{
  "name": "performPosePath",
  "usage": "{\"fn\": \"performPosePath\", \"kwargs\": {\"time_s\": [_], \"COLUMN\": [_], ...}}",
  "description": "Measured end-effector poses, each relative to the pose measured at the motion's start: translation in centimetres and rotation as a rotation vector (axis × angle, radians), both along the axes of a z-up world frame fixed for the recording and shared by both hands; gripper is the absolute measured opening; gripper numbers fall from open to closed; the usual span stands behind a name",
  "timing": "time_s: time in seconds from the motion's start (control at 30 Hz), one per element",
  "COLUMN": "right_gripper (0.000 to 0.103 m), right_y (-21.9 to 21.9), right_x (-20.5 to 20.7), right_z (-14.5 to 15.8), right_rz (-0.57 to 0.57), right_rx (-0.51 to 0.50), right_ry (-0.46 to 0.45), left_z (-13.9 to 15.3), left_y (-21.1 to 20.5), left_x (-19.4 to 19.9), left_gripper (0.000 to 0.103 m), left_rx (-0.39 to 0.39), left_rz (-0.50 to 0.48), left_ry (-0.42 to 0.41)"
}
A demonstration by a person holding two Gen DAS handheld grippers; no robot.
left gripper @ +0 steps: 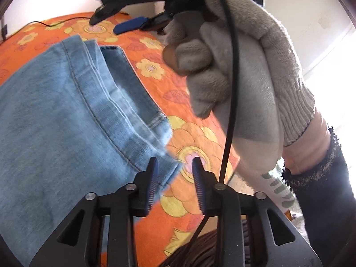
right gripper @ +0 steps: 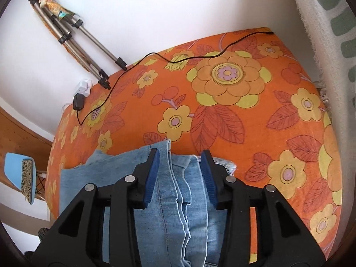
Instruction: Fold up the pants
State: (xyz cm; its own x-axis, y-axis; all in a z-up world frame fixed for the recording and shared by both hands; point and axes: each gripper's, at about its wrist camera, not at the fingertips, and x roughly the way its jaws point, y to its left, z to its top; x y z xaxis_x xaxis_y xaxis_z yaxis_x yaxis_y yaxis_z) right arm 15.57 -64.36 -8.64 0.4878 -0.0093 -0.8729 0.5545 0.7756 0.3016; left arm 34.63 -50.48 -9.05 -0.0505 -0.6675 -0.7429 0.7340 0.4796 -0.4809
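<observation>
Light blue denim pants (left gripper: 57, 111) lie folded in layers on an orange floral bedspread (left gripper: 195, 138). In the left wrist view my left gripper (left gripper: 175, 162) is open, just above the lower right corner of the denim, holding nothing. My right gripper (left gripper: 118, 22), held by a grey gloved hand (left gripper: 233, 66), hovers open over the far part of the bed. In the right wrist view the right gripper (right gripper: 181, 153) is open, its blue pads either side of stacked denim edges (right gripper: 178, 189), above the cloth and holding nothing.
A black cable (right gripper: 169, 60) runs across the bedspread (right gripper: 255, 122) to a charger (right gripper: 78, 102) at the wall. A folded tripod (right gripper: 73, 42) leans on the white wall. A white patterned cloth (right gripper: 322, 22) hangs at right. A blue chair (right gripper: 20, 173) stands beside the bed.
</observation>
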Motion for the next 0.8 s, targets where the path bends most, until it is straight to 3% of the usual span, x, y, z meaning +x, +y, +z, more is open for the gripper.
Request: {"fn": "performPosePath", "kwargs": {"time_s": [0.27, 0.4, 0.5, 0.6, 0.8], "right_gripper": [0.04, 0.04, 0.04, 0.04, 0.041], "right_y": [1.7, 2.8, 3.1, 3.5, 3.3], "right_x": [-4.9, -5.4, -4.3, -2.2, 3.1], "right_z": [2.6, 2.4, 2.2, 1.9, -0.8], "right_rz": [0.013, 0.037, 0.049, 0.068, 0.099], "right_rx": [-0.045, -0.045, -0.035, -0.034, -0.074], "right_ry": [-0.026, -0.049, -0.089, -0.11, -0.041], "left_z": [1.9, 2.2, 1.7, 0.7, -1.2], "left_y": [4.9, 10.6, 14.3, 18.6, 25.9], "left_x": [0.5, 0.6, 0.1, 0.9, 2.4], "left_gripper": [0.039, 0.039, 0.039, 0.039, 0.039], "left_rx": [0.007, 0.05, 0.101, 0.133, 0.182], "left_rz": [0.039, 0.095, 0.149, 0.218, 0.359], "left_ry": [-0.072, -0.127, -0.191, -0.188, -0.173]}}
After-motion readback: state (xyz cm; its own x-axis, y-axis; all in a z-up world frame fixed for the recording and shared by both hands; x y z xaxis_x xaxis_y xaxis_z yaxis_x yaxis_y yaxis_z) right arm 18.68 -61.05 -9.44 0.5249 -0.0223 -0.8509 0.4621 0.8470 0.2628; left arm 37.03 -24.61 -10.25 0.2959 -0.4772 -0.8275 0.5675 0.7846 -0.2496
